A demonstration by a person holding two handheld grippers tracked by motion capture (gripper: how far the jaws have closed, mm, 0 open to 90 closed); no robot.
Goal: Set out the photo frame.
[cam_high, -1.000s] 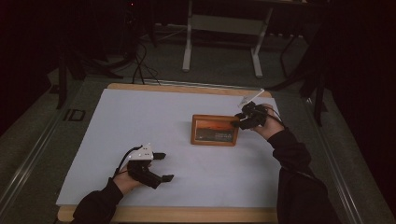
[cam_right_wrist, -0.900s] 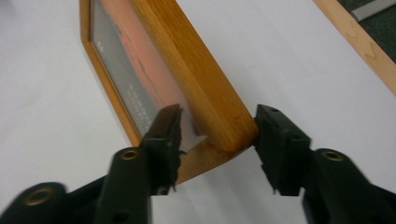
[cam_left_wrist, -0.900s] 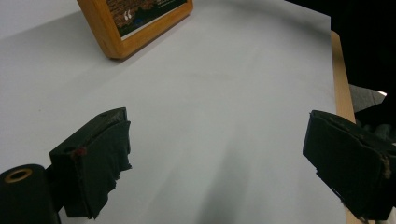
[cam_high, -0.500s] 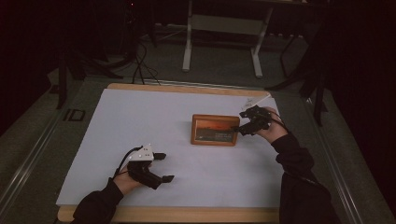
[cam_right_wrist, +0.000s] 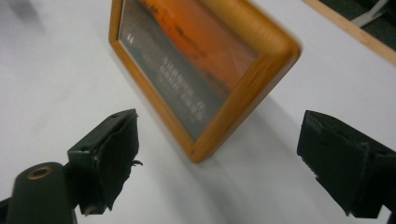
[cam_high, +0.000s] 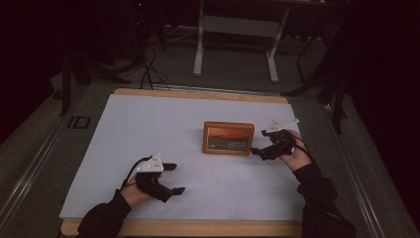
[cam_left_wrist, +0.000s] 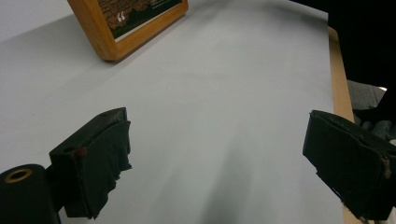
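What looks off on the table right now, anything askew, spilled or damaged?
Nothing is spilled or broken. The wooden picture frame sits squarely on the white table cover. Only oddity: the black pad wrapping on the left gripper looks frayed.

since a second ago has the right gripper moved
Yes. The right gripper has come toward the near edge, from the picture frame's far right corner to its near right corner.

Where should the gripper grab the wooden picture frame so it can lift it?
Probably the wooden picture frame is best taken by its right edge, from the right side. It looks to lie flat on the white table cover, so only the thin wooden rim offers a hold. The right gripper is already beside that edge, jaws open wide; in its own view the frame's near corner lies between them.
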